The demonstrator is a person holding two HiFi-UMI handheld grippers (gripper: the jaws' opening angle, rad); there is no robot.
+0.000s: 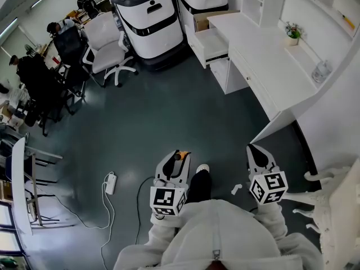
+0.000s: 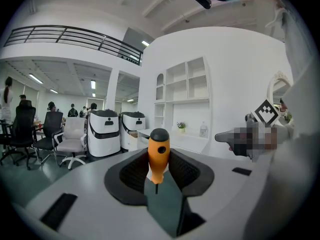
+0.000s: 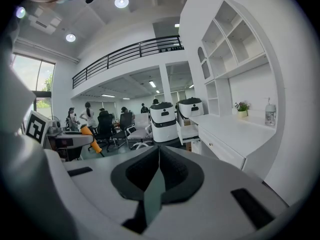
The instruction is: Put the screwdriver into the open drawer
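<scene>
Screwdriver with an orange plastic handle and a black end cap point(image 2: 158, 151) sits clamped in the left gripper point(image 1: 178, 157), a white plastic two-jaw tool carrying a cube of square black-and-white markers. Its black ribbed pads point(image 2: 131, 174) stand partly apart and press on the lower end of the handle from both sides. The tool's long axis runs across the jaws, close to upright: the black cap points up, and the thin metal shaft points down through the gap below the pads. In the right gripper view it leans a little, cap toward the upper left of that view.

The right gripper point(image 3: 159, 151), a matching white tool, holds nothing – its jaws are drawn together until the tips meet.

Both grippers are held out in front of the person, above the dark grey-green floor point(image 1: 157, 122), the left one just over the person's black shoe point(image 1: 198, 183). The open white drawer point(image 1: 214, 44) juts from the unit at the end of the long white desk point(image 1: 264, 55), well apart from the screwdriver and ahead of it. Two white-and-black rounded machines point(image 1: 149, 18) stand just beside that drawer – a white office chair point(image 1: 107, 44) is next to them.
</scene>
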